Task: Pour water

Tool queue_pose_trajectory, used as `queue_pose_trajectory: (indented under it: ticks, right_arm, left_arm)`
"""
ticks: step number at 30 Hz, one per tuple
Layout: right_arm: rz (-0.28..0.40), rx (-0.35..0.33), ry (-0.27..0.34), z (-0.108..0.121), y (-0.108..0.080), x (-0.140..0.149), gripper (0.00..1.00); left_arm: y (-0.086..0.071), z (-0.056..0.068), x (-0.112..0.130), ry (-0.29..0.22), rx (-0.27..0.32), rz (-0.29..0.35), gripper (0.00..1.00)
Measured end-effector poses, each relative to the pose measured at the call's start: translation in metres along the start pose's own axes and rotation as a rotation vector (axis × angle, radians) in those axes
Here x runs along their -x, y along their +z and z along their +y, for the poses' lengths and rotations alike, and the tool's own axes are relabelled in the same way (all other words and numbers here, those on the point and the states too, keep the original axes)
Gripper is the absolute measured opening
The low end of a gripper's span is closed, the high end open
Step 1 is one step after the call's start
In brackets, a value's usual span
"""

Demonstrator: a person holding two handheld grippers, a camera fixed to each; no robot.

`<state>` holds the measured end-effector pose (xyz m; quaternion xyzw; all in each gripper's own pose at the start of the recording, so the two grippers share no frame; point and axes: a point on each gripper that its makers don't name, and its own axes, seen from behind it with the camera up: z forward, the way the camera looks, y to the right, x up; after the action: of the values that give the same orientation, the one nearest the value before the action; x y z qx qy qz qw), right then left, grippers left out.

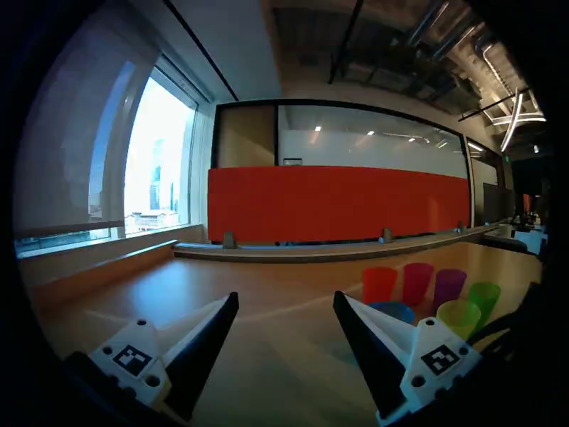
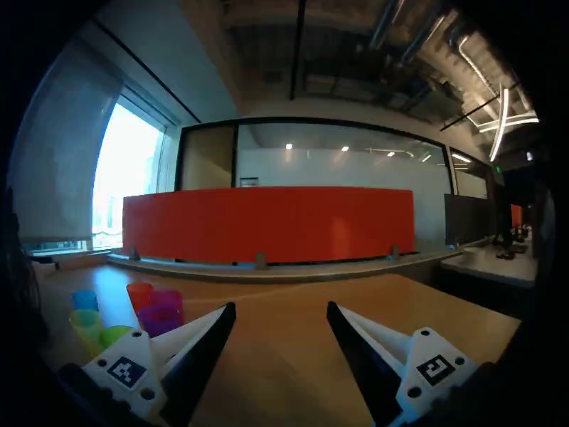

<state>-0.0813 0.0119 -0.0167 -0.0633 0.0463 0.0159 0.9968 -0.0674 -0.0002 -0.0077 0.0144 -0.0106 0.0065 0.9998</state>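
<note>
A cluster of coloured plastic cups stands on the wooden desk. In the left gripper view the red cup (image 1: 378, 284), pink cup (image 1: 417, 282), purple cup (image 1: 449, 287), green cup (image 1: 484, 299), yellow-green cup (image 1: 459, 317) and blue cup (image 1: 392, 311) sit to the right, just beyond the right finger. My left gripper (image 1: 286, 312) is open above bare desk, nothing between its fingers. In the right gripper view the blue cup (image 2: 84, 299), red cup (image 2: 139, 295), purple cup (image 2: 159, 319) and yellow-green cup (image 2: 87, 326) stand at the left, partly hidden by the left finger. My right gripper (image 2: 280, 317) is open and holds nothing.
The wooden desk (image 1: 284, 285) stretches ahead to an orange divider panel (image 1: 334, 203). A bright window (image 1: 158, 171) and a sill lie to the left. Farther desks with monitors (image 2: 466, 219) stand at the right.
</note>
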Motion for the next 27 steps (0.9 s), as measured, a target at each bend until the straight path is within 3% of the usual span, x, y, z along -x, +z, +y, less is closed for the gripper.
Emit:
queue_pose_trajectory:
  ticks: [27]
  right_arm:
    - [-0.037, 0.008, -0.01, 0.008, 0.004, 0.017, 0.99]
  left_arm:
    - [0.0, 0.001, 0.0, 0.0, 0.0, 0.0, 0.99]
